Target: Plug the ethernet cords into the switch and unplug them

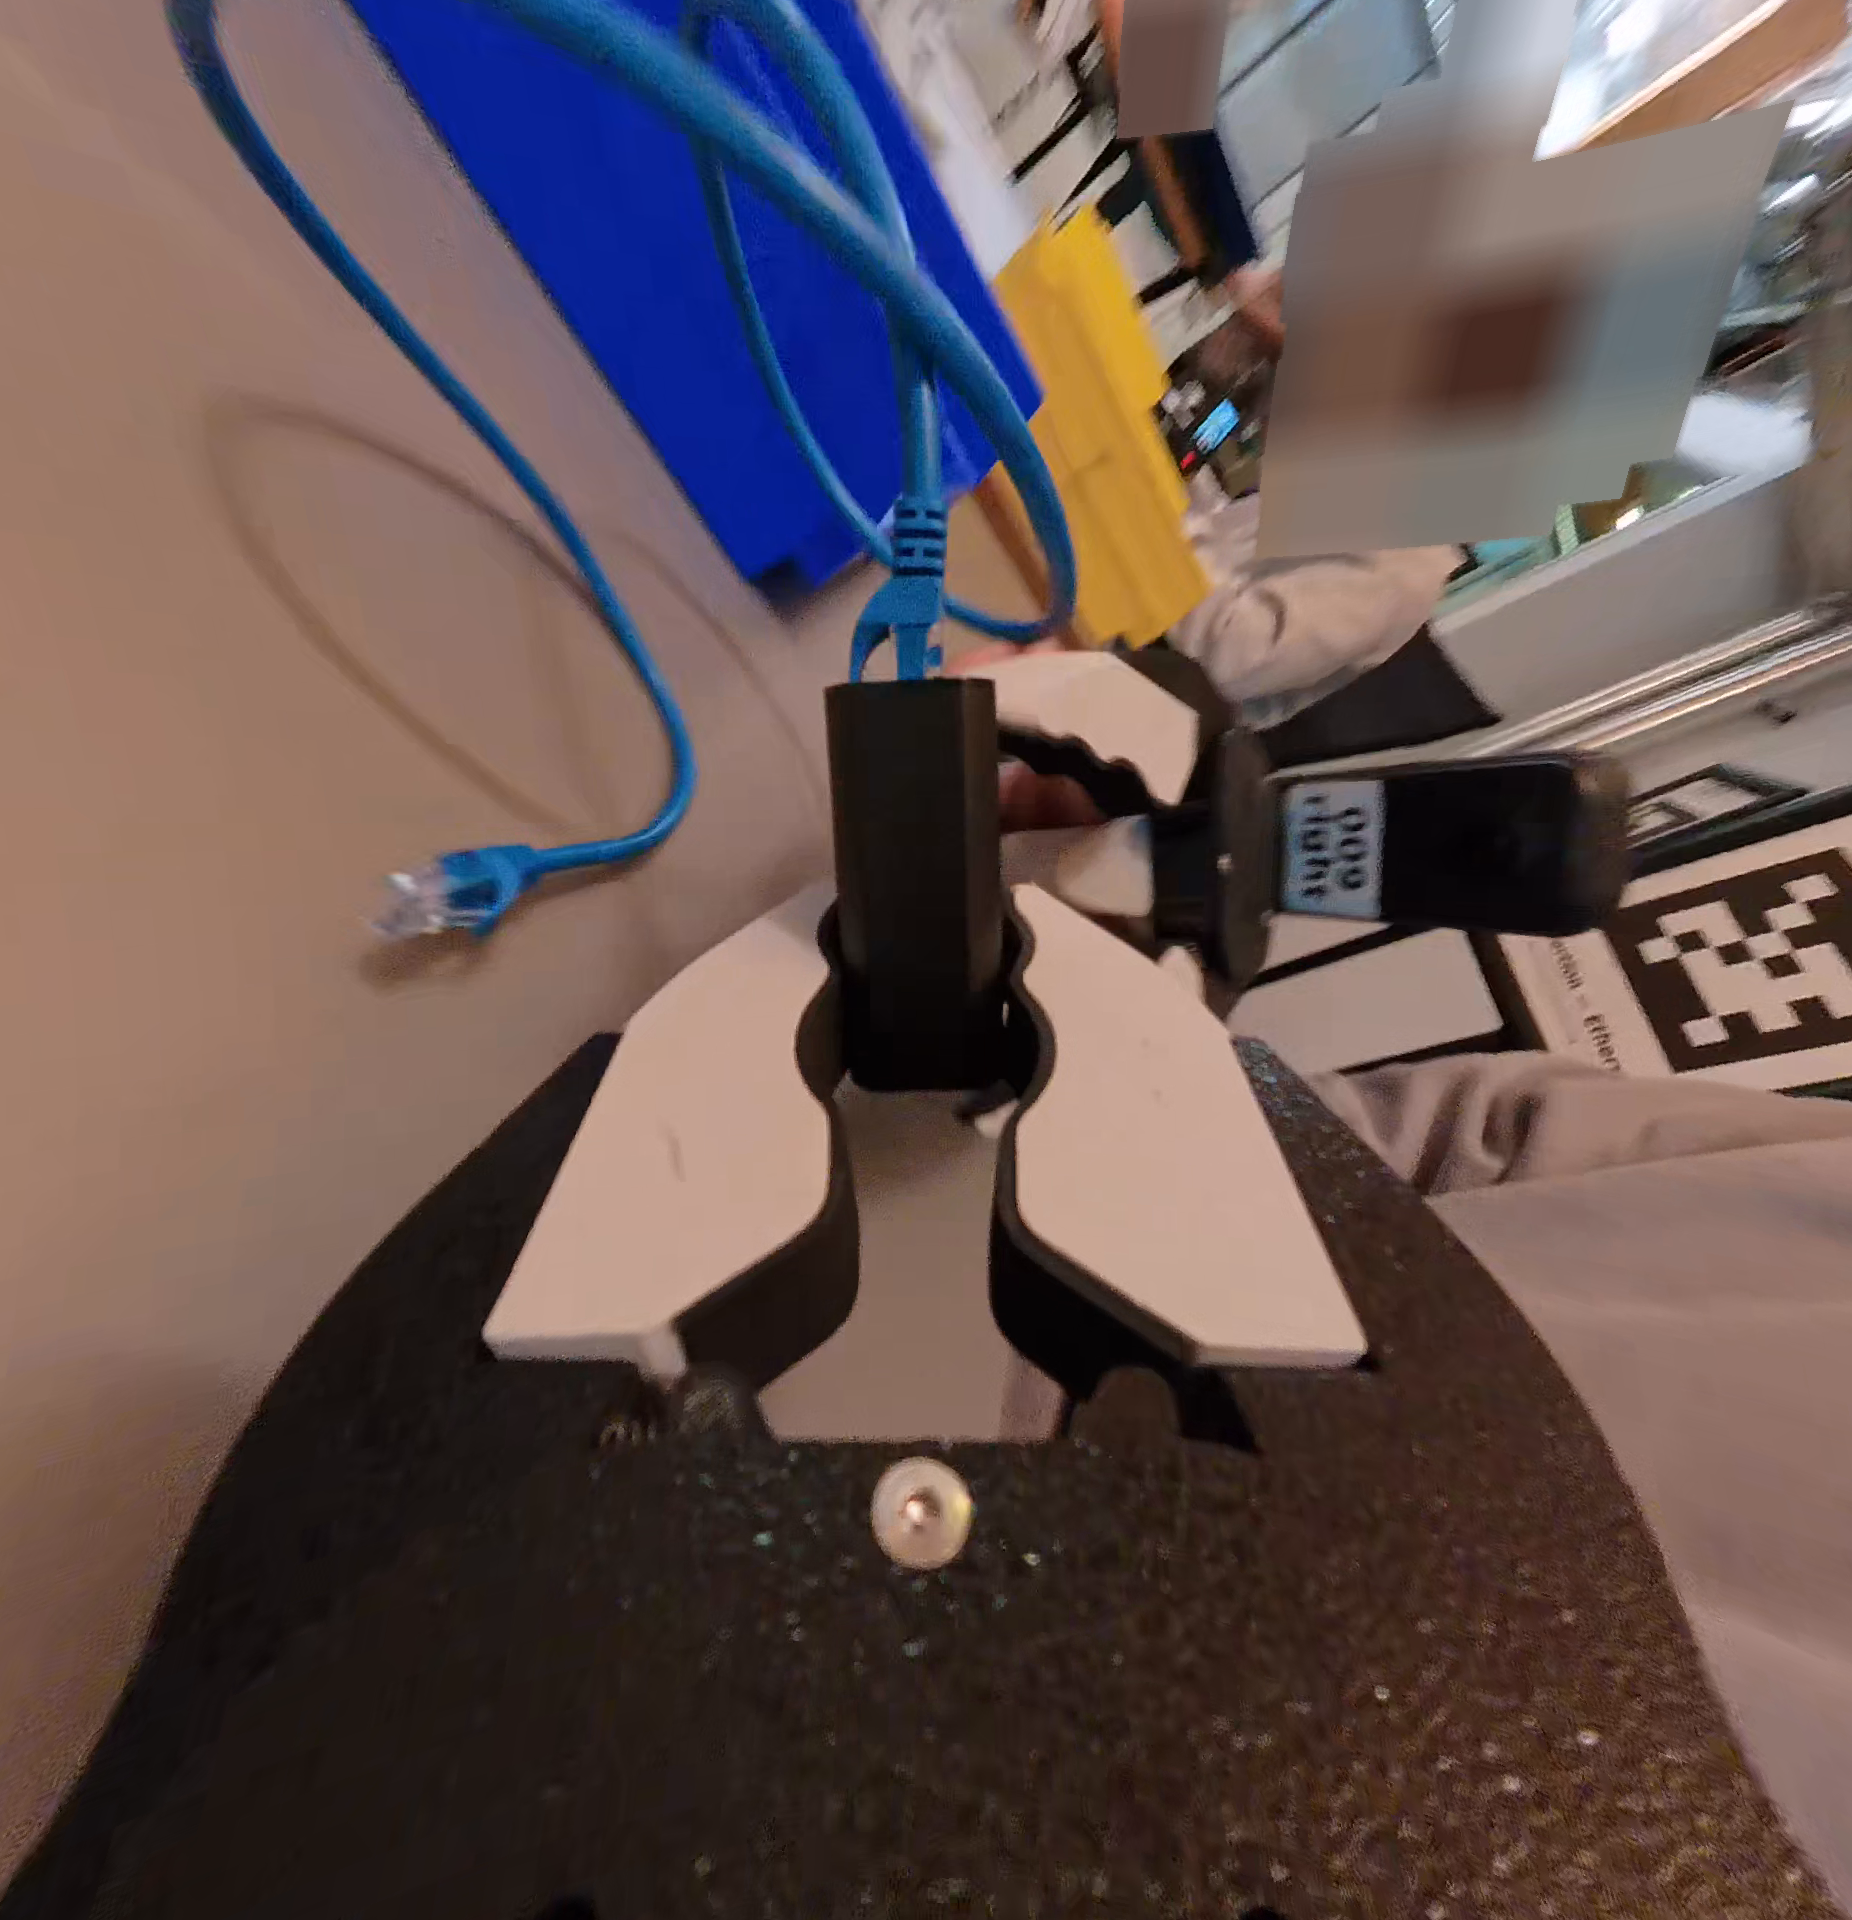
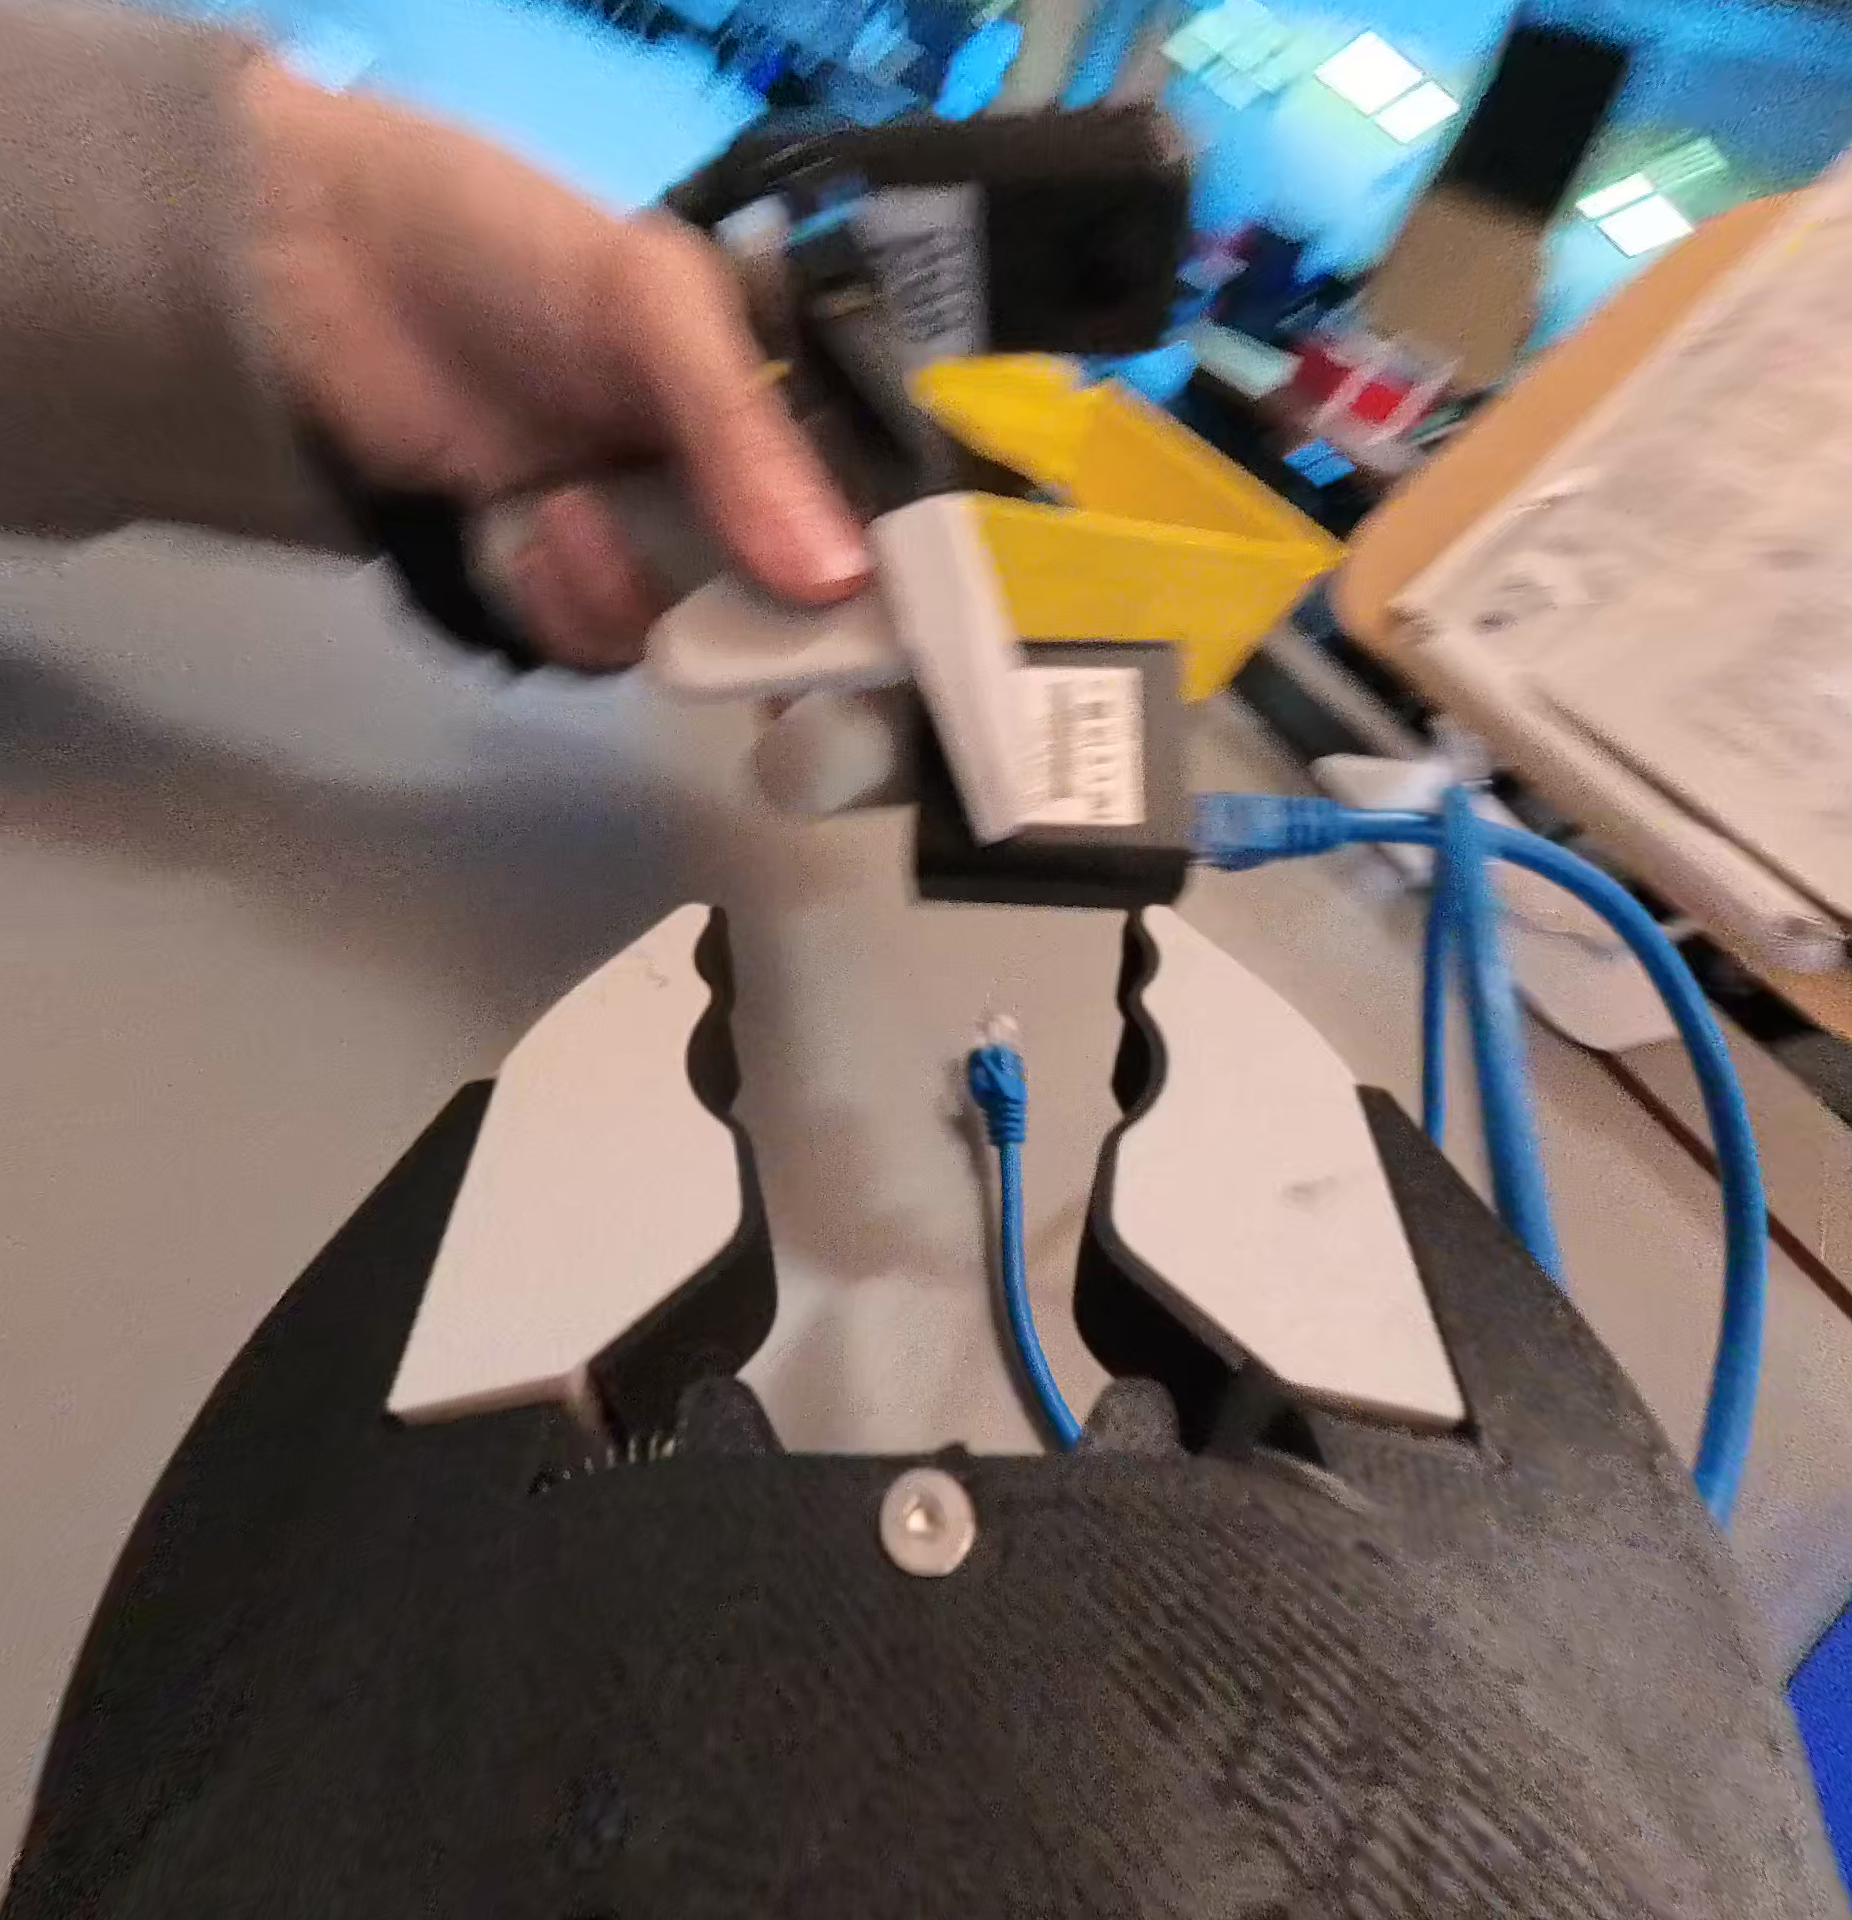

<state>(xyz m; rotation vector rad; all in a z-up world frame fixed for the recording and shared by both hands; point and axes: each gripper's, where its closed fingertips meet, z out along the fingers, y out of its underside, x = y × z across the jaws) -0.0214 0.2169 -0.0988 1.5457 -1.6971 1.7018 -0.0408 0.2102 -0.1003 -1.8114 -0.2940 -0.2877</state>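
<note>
Lying on the beige tabletop (image 1: 226, 1039) at the left of the left wrist view is the loose clear-tipped plug (image 1: 439, 888) of a blue ethernet cord (image 1: 548, 499), whose cable loops up toward the upper left of the frame. At centre, the left gripper (image 1: 922, 977) is clenched on a small black box-shaped switch (image 1: 911, 831), held upright between its white fingers (image 1: 693, 1122). A second blue plug (image 1: 906, 603) sits in the switch's top end. Behind it, a blue plastic bin (image 1: 641, 260) and a yellow plastic bin (image 1: 1098, 416) stand on the table. At right, the other gripper (image 1: 1421, 842) shows side-on, held by a person in a grey sleeve (image 1: 1628, 1299), beside a sheet with a black-and-white square marker (image 1: 1774, 966).

The right wrist view is blurred. At upper left, a hand (image 2: 486, 364) holds the left gripper, which grips the switch (image 2: 1047, 758) at centre; this appears to be the same black box, seen from its flat labelled side. The right gripper (image 2: 927, 997) hangs released, jaws wide apart, with the loose plug (image 2: 995, 1081) on the table between them. At right, the plugged cord (image 2: 1524, 935) leaves the switch's edge and droops in loops.
</note>
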